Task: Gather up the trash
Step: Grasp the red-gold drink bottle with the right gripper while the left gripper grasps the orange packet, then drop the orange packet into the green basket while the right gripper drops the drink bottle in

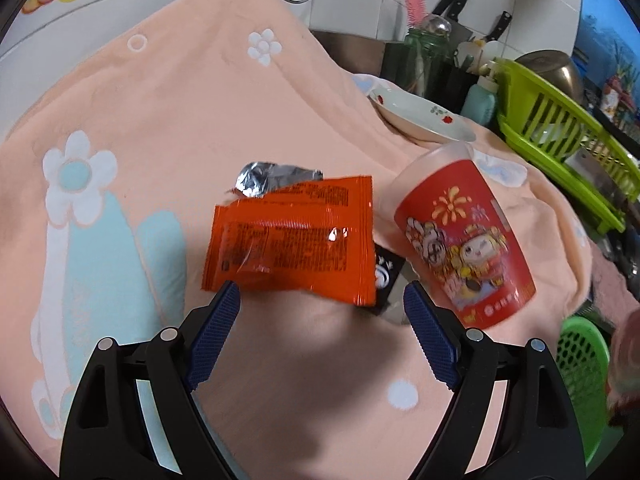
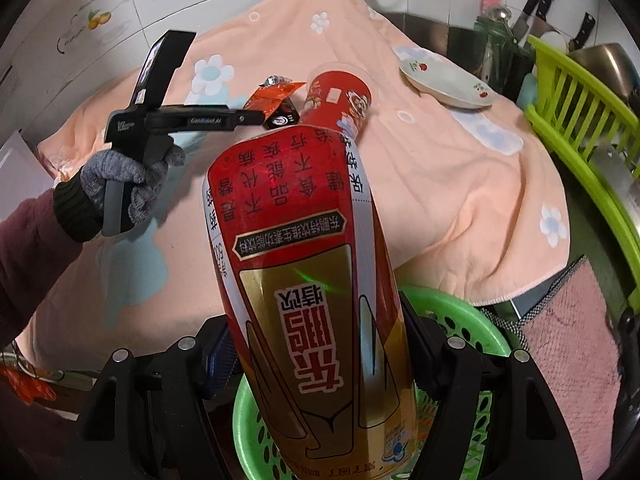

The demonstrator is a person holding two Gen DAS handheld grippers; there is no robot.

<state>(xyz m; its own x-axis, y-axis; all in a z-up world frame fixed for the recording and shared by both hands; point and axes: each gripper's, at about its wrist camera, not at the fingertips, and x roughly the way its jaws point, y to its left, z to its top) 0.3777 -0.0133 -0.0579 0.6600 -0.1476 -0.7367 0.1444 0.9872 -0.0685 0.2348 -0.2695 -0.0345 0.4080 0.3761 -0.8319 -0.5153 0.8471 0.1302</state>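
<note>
An orange snack wrapper (image 1: 292,240) with a torn silver top lies on the peach towel (image 1: 180,100), just ahead of my left gripper (image 1: 322,294), which is open and empty. A small black packet (image 1: 386,276) sticks out from under the wrapper. A red printed cup (image 1: 464,240) lies on its side to the right. My right gripper (image 2: 320,340) is shut on a red and gold drink bottle (image 2: 304,248), held over a green basket (image 2: 452,320). In the right wrist view a gloved hand (image 2: 120,184) holds the left gripper (image 2: 250,117) beside the wrapper (image 2: 272,98) and cup (image 2: 340,96).
A white plate (image 1: 420,114) sits at the towel's far right. A lime green dish rack (image 1: 560,132) stands along the right, with knives and utensil jars behind. A pink cloth (image 2: 568,340) hangs by the basket. Tiled wall and taps lie at the back.
</note>
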